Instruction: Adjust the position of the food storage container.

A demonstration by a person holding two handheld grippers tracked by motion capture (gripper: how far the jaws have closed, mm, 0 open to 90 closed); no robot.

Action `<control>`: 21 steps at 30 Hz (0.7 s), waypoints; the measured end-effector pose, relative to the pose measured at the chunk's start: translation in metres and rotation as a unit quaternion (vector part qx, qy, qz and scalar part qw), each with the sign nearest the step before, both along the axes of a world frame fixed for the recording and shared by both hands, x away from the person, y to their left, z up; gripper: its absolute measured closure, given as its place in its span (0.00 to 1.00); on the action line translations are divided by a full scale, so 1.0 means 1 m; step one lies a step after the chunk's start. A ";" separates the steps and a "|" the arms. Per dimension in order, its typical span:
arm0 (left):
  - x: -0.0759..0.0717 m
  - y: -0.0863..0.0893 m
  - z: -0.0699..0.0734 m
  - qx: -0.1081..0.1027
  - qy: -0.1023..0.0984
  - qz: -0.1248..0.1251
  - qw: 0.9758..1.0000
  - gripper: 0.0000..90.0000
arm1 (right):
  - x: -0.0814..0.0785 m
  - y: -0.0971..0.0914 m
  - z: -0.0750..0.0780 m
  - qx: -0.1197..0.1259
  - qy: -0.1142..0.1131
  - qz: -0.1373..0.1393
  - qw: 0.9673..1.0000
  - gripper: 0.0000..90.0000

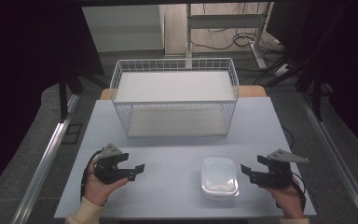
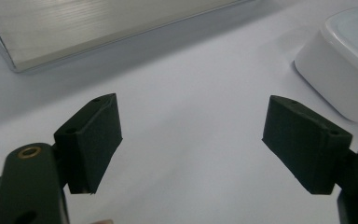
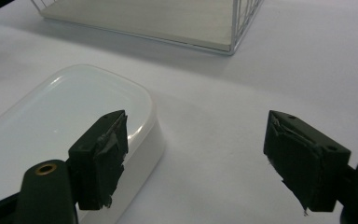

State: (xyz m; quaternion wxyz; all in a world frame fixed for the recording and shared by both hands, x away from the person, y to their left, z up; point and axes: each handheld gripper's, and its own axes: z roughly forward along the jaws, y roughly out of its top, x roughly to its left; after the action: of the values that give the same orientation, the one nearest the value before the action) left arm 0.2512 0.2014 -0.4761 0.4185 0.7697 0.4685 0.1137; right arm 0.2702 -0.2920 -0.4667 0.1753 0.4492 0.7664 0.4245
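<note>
High view had the left hand-held gripper [image 1: 139, 169] near the table's [image 1: 177, 144] front-left corner, jaws spread wide, nothing in them. Wire basket [image 1: 175, 95] sat at the back edge, middle. White lidded container [image 1: 219, 176] was near the front edge, right of center. Right hand-held gripper [image 1: 245, 171] was just beside it, jaws wide apart too, holding nothing.
</note>
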 end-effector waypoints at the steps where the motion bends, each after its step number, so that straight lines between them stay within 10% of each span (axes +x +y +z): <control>1: 0.000 0.000 0.000 0.001 0.000 -0.001 1.000 0.21 | 0.000 0.000 0.000 0.000 -0.002 0.000 1.000 0.24; 21: -0.002 0.003 0.005 -0.001 0.000 0.014 1.000 0.21 | 0.000 0.000 0.008 0.000 0.016 -0.001 1.000 0.32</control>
State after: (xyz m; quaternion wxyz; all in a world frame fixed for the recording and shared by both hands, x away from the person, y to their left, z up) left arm 0.2496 0.2047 -0.4712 0.4173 0.7627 0.4796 0.1189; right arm 0.2697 -0.2923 -0.4590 0.1632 0.4565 0.7690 0.4166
